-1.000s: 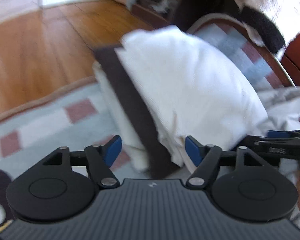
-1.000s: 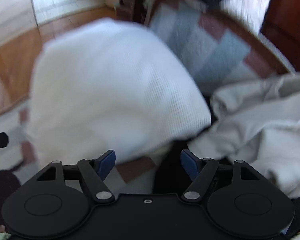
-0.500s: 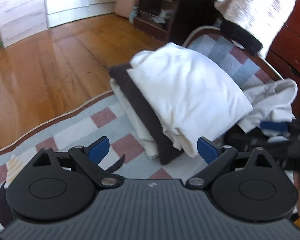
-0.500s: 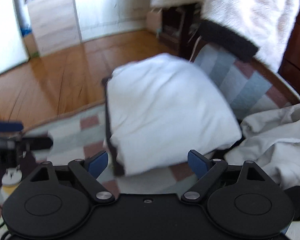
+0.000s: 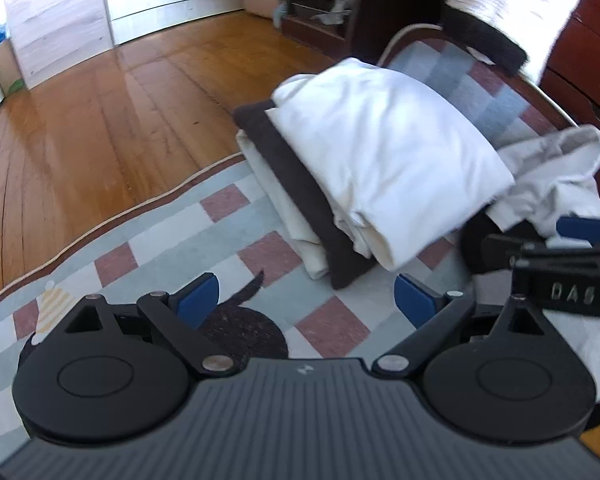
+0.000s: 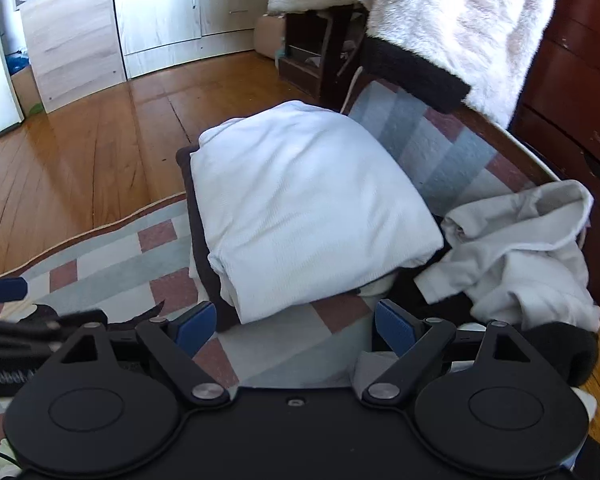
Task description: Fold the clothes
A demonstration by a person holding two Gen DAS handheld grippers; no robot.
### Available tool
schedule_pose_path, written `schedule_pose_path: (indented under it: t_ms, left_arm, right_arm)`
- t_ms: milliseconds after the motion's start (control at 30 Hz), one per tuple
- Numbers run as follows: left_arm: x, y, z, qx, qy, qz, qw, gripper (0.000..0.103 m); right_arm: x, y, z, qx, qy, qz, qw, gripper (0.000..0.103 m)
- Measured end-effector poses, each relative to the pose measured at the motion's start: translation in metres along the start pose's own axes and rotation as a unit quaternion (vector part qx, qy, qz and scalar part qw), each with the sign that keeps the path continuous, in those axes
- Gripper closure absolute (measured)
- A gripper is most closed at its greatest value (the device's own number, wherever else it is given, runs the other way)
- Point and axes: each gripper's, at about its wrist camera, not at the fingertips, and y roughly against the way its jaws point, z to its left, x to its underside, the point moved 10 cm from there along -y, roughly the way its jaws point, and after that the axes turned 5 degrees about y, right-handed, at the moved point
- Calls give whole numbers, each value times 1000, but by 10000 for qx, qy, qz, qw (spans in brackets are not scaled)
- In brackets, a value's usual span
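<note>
Both grippers have pulled back and up from the folded pile since the earlier frames, where the white cloth filled most of each view; more of the rug and the wooden floor now shows around it, and the blue pads stand wider apart than they did.

In the left wrist view the left gripper (image 5: 306,298) has its jaws spread wide with nothing between them but the rug (image 5: 168,236) below. The right gripper (image 6: 295,322) in its own view is likewise wide open and holds nothing; its pads frame the near edge of the pile without touching it.

The folded white garment (image 6: 308,208) lies at the centre of the right wrist view, on top of a dark folded garment (image 5: 300,184) whose edge shows along its left side. In the left wrist view a cream folded piece (image 5: 276,196) sticks out beneath the dark one, so the stack rests on the checked rug near its curved border. Just beside the stack, at the right of both views, lies a crumpled pale grey garment (image 6: 528,248), unfolded, touching the white one's lower right corner.

A fluffy white blanket with a dark hem (image 6: 452,20) hangs across the upper right of the right wrist view. The wooden floor (image 5: 100,120) fills the upper left.
</note>
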Motion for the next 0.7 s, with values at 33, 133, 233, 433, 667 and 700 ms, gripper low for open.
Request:
schedule_pose_path:
  t_ms: [33,133,233,433,667,700]
  left_arm:
    - [3,0,-1,-3,4,86,10000,3]
    - [12,1,-1,-7,4,260,9997,3]
    - [15,5,-2,-56,-70,265,9996,3]
    - [11,16,-2,-110,-56,217,9997,0]
    - [14,19,-8,-209,-291,164,9992,0]
    - [15,20,-9,-191,-309,160,9992,0]
  right_arm:
    - [1,4,-2,38,-3,-11,10000,14]
    - [4,14,-6,127,-6,57,9999,13]
    - [6,22,-6,119,-30,87,9999,13]
    - [6,27,-4,185,42,21,9998,13]
    - [6,27,-4,468,162,-83,9987,13]
    - [5,29,-4,542,220,-145,9982,13]
